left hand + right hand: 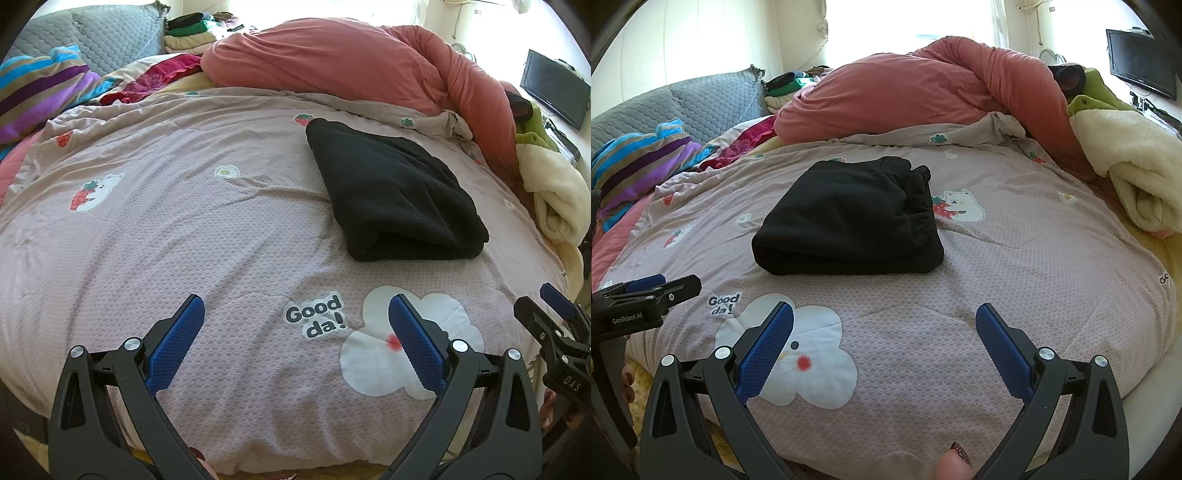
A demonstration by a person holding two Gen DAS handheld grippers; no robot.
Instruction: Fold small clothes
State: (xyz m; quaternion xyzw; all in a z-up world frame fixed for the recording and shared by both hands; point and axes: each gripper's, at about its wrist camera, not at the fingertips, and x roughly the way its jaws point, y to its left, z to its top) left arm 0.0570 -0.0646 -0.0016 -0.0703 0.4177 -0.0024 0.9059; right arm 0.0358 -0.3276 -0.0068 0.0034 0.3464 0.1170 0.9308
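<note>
While folded, the black garment lies fold-edge toward both cameras.

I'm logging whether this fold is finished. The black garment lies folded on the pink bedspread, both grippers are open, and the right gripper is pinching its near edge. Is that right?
Not quite: the right gripper pinches nothing. In the right wrist view its fingers stand apart above bare pink bedspread, short of the folded black garment. The left gripper is open too.

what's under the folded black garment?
The black garment lies on the pink printed quilt; a bear-and-strawberry print pokes out at its right edge. Whatever print sits directly beneath is covered. Both tools are open, clear of it.
</note>
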